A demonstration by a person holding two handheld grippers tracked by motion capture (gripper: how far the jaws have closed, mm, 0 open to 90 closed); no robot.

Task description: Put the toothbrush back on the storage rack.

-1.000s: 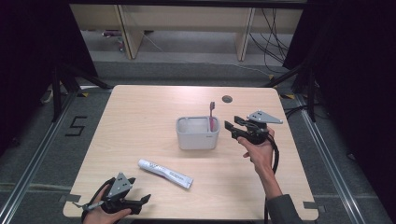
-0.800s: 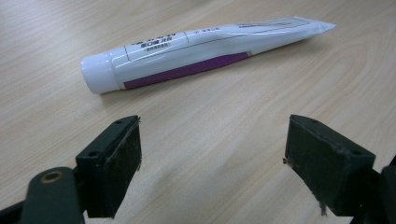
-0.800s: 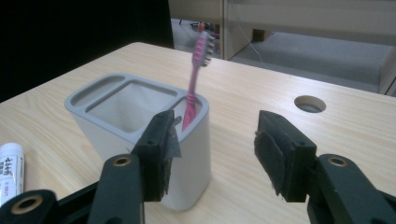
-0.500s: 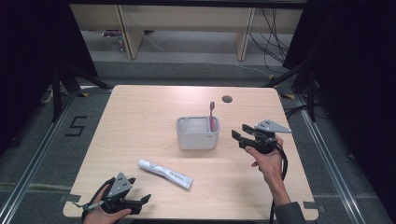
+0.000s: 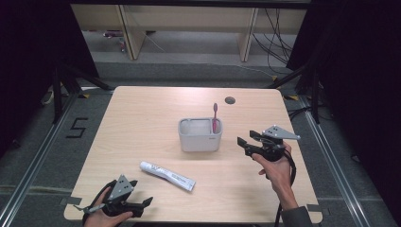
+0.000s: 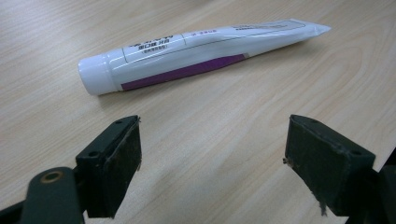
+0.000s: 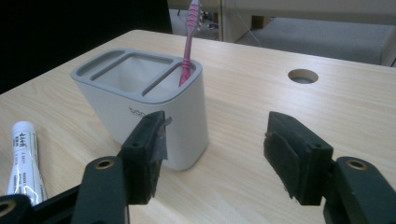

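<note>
High view: the grey holder (image 5: pixel 200 135) sits mid-table, a pink toothbrush (image 5: pixel 215 117) upright in its right-hand slot, and the toothpaste tube (image 5: pixel 167 175) lies at its 7 o'clock. The right gripper (image 5: pixel 245 140), at the holder's 3 o'clock, has backed away from it since a second ago, jaws just opening, empty. Left gripper (image 5: pixel 145 204) at the near edge. Left gripper view: jaws wide, tube beyond at 12 o'clock, print too small to read. Right gripper view: jaws apart, "boo"-like lettering on the holder wall, partly hidden.
</note>
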